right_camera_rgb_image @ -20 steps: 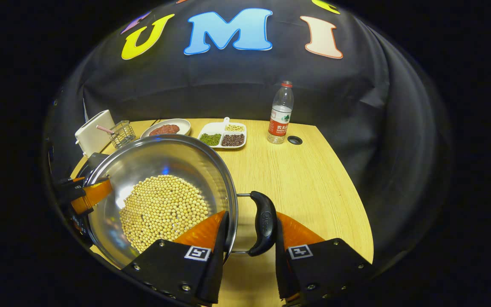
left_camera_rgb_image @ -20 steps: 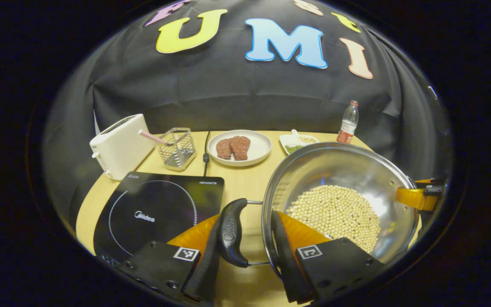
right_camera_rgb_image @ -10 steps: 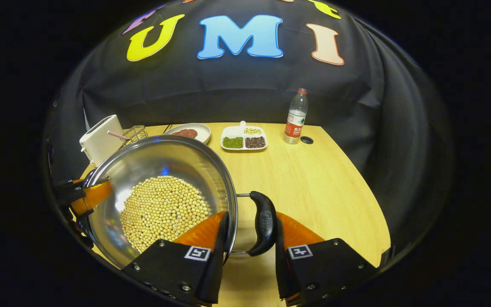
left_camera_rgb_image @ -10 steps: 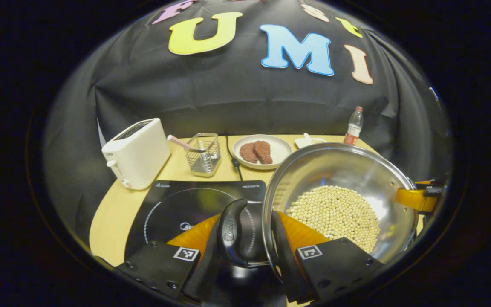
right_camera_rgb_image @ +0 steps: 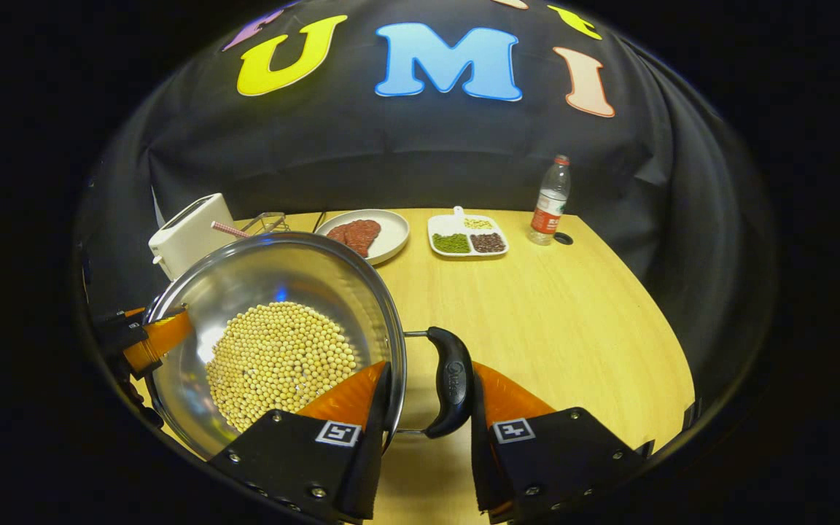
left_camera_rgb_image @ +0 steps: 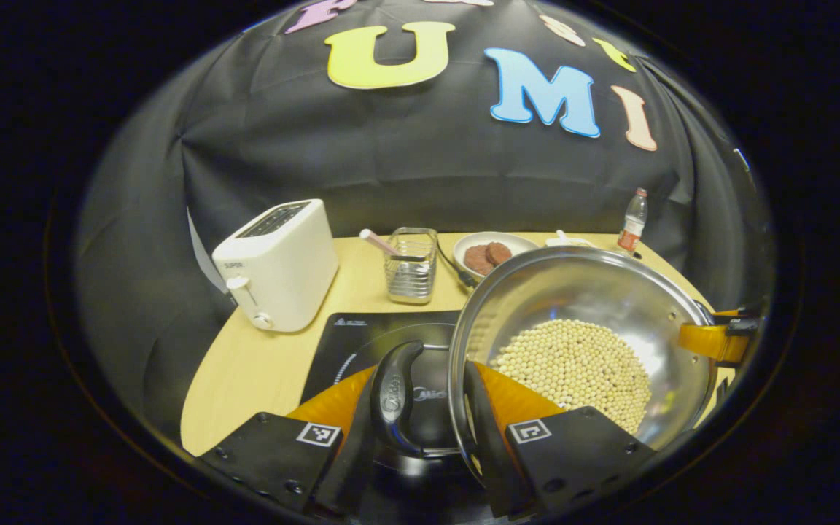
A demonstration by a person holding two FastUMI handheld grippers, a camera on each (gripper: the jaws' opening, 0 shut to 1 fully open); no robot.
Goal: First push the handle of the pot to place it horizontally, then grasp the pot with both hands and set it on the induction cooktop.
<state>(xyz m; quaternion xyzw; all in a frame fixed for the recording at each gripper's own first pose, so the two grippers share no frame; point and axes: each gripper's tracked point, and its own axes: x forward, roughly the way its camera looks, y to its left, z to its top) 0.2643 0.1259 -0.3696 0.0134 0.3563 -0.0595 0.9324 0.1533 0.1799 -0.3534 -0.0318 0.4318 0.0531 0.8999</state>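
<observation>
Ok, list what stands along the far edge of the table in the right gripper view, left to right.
Toaster → wire basket → plate of meat → divided dish of beans → water bottle.

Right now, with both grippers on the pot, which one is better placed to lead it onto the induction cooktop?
Left. The left gripper holds the pot by the side already above the induction cooktop; the right gripper is above bare table.
</observation>
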